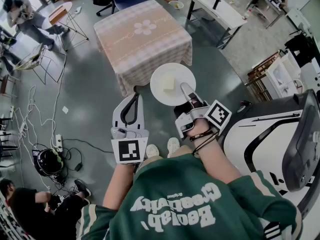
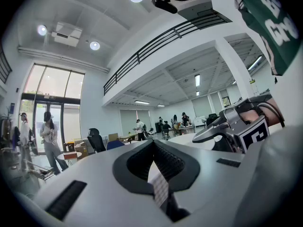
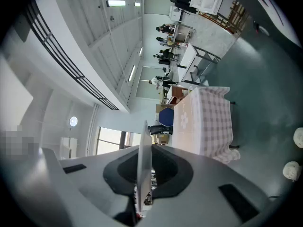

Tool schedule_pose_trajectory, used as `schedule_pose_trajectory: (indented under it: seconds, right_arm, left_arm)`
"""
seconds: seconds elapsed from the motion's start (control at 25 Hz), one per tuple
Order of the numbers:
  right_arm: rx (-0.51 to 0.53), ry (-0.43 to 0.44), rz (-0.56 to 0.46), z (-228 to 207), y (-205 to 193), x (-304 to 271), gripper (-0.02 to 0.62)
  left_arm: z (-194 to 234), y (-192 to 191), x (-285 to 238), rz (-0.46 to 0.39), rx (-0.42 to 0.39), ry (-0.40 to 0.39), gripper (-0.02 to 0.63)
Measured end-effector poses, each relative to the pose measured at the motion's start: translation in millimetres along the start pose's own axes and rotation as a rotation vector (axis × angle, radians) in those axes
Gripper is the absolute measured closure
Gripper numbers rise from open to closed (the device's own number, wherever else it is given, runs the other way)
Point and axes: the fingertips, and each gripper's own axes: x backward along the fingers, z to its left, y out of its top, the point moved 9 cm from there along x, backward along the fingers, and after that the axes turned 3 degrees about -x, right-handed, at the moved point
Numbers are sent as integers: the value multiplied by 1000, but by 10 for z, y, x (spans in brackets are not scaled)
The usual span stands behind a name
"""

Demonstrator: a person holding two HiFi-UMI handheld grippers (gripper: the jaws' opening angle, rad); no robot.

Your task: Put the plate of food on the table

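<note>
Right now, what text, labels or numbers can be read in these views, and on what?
"Creativity": likely, white print on the green shirt, upside down; remaining words unclear.
Tablecloth script beside the flower: too small.
Marker cubes: patterns only, no letters.

The plate (image 1: 172,84) looked like smooth white ceramic, slightly glossy. The surface (image 1: 145,39) wore a soft matt checked cloth (image 1: 131,69). The left tool (image 1: 134,96) and right tool (image 1: 186,90) had matt light-grey plastic shells, plus black ribbed pads (image 2: 168,162), rubbery-looking. The floor (image 1: 95,94) was smooth with a dull sheen; the sweatshirt (image 1: 175,204) was green knit cloth.
</note>
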Motion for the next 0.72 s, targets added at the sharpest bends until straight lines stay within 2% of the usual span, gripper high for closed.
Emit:
schedule_pose_trajectory:
  seconds: [0.44, 0.72]
  right_arm:
    - [6, 5, 4, -38, 213, 30, 565]
    - [-16, 23, 12, -113, 539, 67, 565]
  left_arm:
    - [-172, 42, -136, 15, -5, 8, 597]
    - [-420, 78, -323, 33, -4, 29, 597]
